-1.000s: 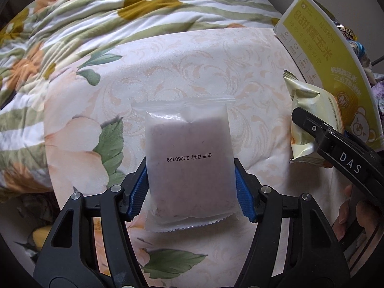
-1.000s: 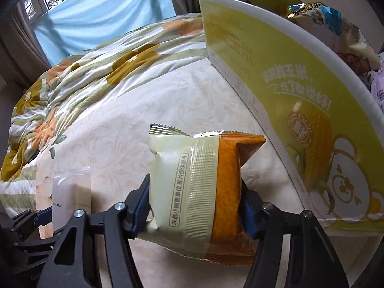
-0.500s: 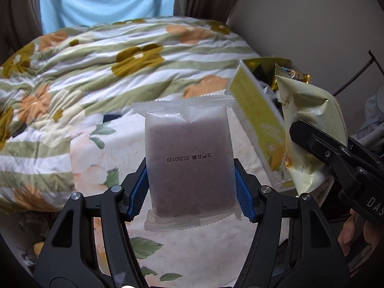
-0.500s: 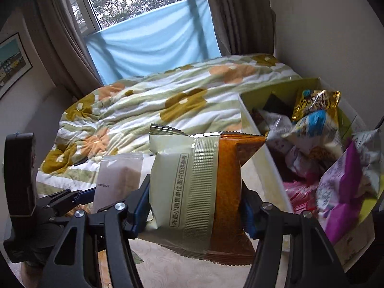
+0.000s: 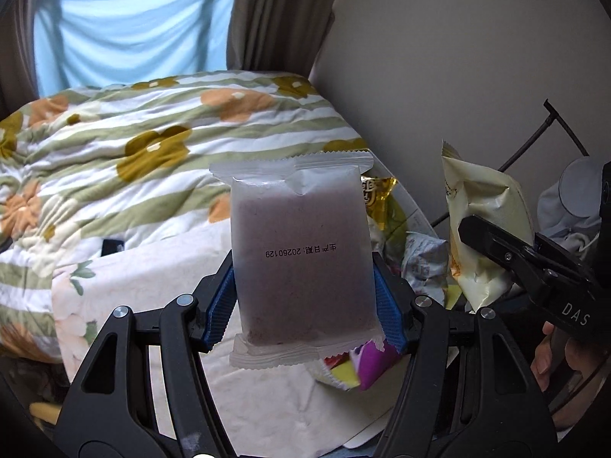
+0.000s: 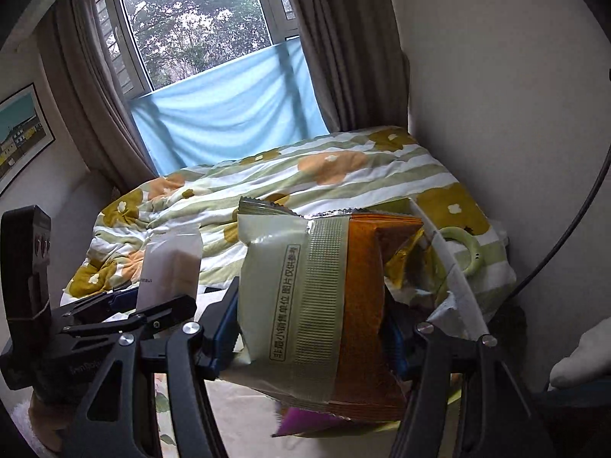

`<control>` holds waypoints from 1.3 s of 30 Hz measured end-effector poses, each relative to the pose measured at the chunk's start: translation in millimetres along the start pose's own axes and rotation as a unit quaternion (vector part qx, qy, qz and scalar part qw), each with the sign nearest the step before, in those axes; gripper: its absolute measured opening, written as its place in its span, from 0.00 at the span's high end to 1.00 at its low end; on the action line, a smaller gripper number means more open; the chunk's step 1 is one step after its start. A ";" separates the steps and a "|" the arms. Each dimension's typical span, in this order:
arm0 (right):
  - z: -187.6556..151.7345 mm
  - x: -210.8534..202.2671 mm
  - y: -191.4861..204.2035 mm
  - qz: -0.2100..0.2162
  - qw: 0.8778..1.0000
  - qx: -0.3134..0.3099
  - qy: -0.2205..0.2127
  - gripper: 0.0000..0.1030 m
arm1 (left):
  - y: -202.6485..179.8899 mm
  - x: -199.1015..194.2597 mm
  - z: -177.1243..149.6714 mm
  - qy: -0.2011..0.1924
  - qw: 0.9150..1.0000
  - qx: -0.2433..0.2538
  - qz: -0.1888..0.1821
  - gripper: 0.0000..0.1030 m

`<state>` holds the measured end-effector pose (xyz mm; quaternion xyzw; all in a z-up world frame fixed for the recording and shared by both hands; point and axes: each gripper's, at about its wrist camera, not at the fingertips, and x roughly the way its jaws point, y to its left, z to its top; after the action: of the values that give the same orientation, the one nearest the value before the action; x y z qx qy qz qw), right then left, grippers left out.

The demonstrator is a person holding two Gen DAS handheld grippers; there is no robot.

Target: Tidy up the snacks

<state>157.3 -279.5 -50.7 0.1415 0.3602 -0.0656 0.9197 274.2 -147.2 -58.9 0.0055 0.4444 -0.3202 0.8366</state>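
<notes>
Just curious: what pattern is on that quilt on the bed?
Green and white stripes with orange and mustard flowers on the quilt; clearest in the left wrist view.

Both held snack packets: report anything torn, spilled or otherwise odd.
Nothing stands out. The frosted packet sits upright and sealed between the left gripper fingers. The cream-and-orange packet, in the right gripper, is creased at its top corner but shows no tear or spill.

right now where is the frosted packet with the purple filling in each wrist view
Left wrist view: the frosted packet stands upright at centre, clamped in the left gripper.
Right wrist view: the same packet shows at left of centre, seen from its side, beside the cream and orange snack bag.
Shared landmark: the blue window cloth behind the bed.
</notes>
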 end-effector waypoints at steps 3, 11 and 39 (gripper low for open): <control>3.3 -0.2 -28.1 0.000 1.000 0.003 0.002 0.43 | -24.7 28.8 3.1 0.012 1.000 -0.004 0.004 0.41; 9.6 9.3 -78.7 0.024 0.999 -0.008 0.019 0.43 | -47.3 66.0 -2.9 0.006 0.997 -0.032 0.065 0.00; -3.3 49.5 -99.9 0.037 0.996 -0.038 0.076 0.01 | -24.7 -5.5 -83.4 -0.011 0.977 -0.128 0.169 0.00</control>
<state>169.2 -374.5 -108.1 0.1247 0.4254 -0.0068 0.8963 197.0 -139.4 -98.5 -0.0302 0.4648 -0.1143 0.8775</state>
